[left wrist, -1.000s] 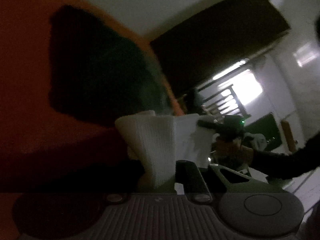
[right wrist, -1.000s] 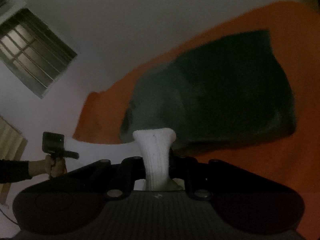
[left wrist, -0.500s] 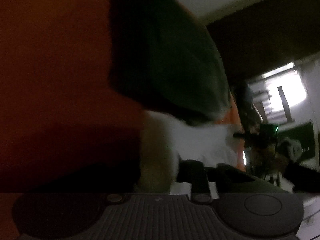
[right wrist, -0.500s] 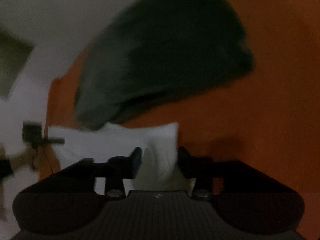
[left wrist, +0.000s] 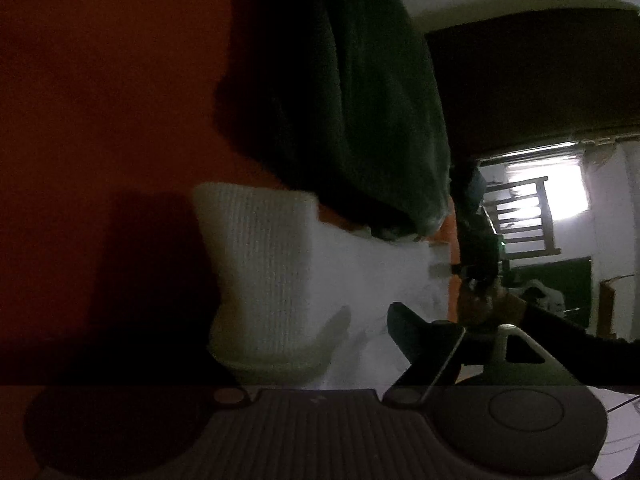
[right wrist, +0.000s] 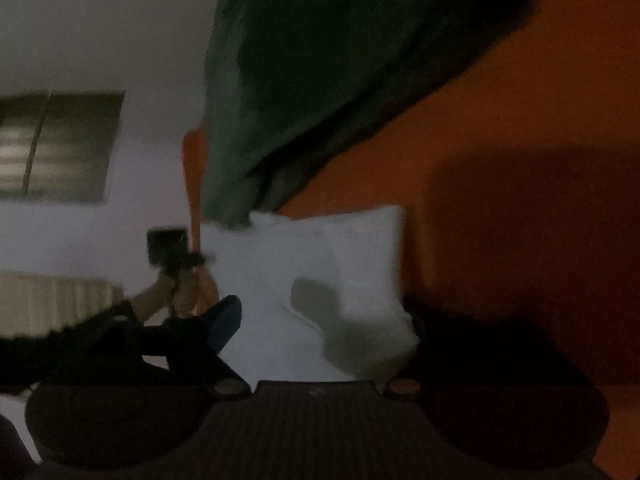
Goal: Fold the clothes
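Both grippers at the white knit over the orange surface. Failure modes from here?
1. Left gripper and right gripper look open around the white knit garment; the cloth may slump and lose its fold.
2. The dark green garment overlaps the knit's far edge, so the next pull may drag it along.
3. Dim, blurred views make edges on the orange surface hard to judge.

My jaws, clamped a second ago on the white knit garment (left wrist: pixel 264 280), now stand spread on both sides, and the cloth lies loose between them. It spreads wide on the orange surface (right wrist: pixel 500 120) instead of hanging bunched, its far edge touching the dark green cloth (right wrist: pixel 340 60).
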Tool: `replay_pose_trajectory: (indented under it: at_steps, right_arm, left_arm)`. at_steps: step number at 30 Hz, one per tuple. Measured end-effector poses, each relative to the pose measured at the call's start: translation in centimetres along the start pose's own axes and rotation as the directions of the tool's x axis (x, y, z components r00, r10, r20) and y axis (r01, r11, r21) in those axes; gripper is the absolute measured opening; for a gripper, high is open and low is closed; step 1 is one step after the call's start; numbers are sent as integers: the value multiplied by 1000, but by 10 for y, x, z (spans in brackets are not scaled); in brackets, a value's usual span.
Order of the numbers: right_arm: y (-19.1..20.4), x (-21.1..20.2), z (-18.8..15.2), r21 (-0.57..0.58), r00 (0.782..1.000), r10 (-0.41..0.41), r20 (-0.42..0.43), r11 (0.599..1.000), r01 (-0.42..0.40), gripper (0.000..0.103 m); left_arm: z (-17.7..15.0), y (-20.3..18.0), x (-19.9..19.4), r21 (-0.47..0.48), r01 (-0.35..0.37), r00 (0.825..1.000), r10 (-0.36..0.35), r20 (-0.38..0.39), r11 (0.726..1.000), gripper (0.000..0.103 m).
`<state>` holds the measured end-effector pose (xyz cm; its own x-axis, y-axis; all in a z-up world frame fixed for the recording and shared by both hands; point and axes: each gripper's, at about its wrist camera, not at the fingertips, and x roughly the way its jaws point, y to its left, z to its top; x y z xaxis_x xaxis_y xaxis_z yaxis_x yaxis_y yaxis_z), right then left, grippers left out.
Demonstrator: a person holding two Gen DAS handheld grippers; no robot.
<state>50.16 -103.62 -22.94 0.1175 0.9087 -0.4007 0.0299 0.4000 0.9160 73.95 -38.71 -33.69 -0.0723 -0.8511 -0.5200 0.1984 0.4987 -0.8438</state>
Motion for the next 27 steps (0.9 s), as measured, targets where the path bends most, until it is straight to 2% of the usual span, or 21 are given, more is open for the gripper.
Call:
replay_pose_trajectory:
  at_steps: [1, 2, 3, 4, 5, 7, 9, 12, 14, 17, 20, 22, 23, 27]
  right_arm:
    - [2, 4, 1, -16, 1000, -7, 0, 1000, 7, 91]
    - [1, 3, -1, -37, 1000, -12, 4, 999, 12, 90]
    - [5, 5, -5, -67, 1000, -6, 13, 998, 7, 89]
    - [8, 5, -10, -94, 999, -27, 31, 995, 29, 63]
    - [15, 4, -17, -137, 997, -73, 40, 988, 77, 15]
    - [40, 5, -37, -254, 984, -152, 90, 952, 170, 16]
    - [50, 11, -49, -270, 972, -185, 145, 938, 219, 16]
    - [63, 12, -64, -298, 969, -132, 208, 935, 191, 15]
    - [85, 11, -76, -351, 965, -104, 241, 918, 187, 14]
    - [122, 9, -94, -423, 962, -77, 262, 887, 186, 14]
    - [151, -7, -108, -444, 958, -34, 284, 881, 163, 14]
    - [170, -21, -113, -472, 947, -29, 319, 862, 185, 14]
    - [177, -23, -110, -471, 946, -14, 323, 865, 174, 14]
    - [204, -62, -104, -472, 911, 13, 413, 858, 201, 14]
  left_arm:
    - [0, -1, 8, 3, 24, 1000, -24, -16, 1000, 57]
    - [-1, -3, 16, 6, 46, 998, -46, -31, 999, 33]
    - [-2, -7, 23, 18, 59, 997, -58, -48, 998, 25]
    - [-4, -12, 30, 34, 68, 996, -66, -61, 997, 25]
    - [-6, -19, 32, 68, 59, 997, -55, -57, 996, 23]
    - [-9, -28, 29, 92, 54, 998, -51, -38, 994, 22]
    - [-14, -34, 20, 108, 49, 999, -48, -10, 993, 19]
    - [-21, -47, 0, 138, 46, 998, -51, 33, 989, 17]
    - [-25, -61, -12, 171, 51, 997, -61, 51, 984, 17]
    - [-34, -91, -31, 232, 82, 993, -100, 68, 969, 16]
    - [-43, -120, -42, 288, 102, 987, -133, 89, 952, 16]
    - [-46, -137, -52, 318, 112, 982, -154, 110, 942, 16]
    - [-47, -143, -58, 328, 114, 978, -164, 130, 938, 16]
    - [-31, -167, -78, 356, 112, 956, -199, 217, 928, 16]
